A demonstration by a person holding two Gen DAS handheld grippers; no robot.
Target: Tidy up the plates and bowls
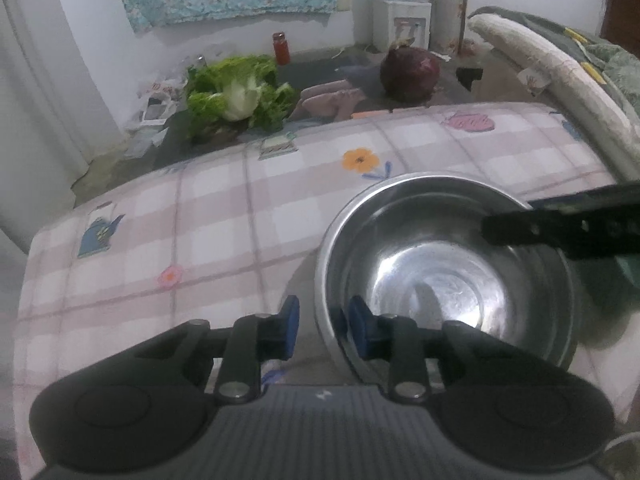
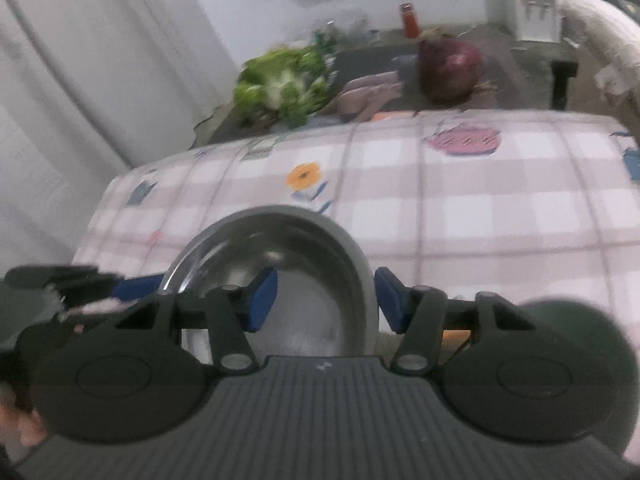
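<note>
A shiny steel bowl sits on the pink checked tablecloth. My left gripper is open and straddles the bowl's near-left rim, one blue pad outside, one inside. My right gripper is open and straddles the bowl's right rim, one pad inside, one outside. In the left wrist view the right gripper's black finger reaches in over the bowl from the right. The left gripper shows at the left edge of the right wrist view. A dark green round object sits at the right, blurred.
Beyond the table's far edge lie a lettuce head, a red cabbage, pink items and a red jar. A water dispenser stands at the back. A padded chair back is at the right.
</note>
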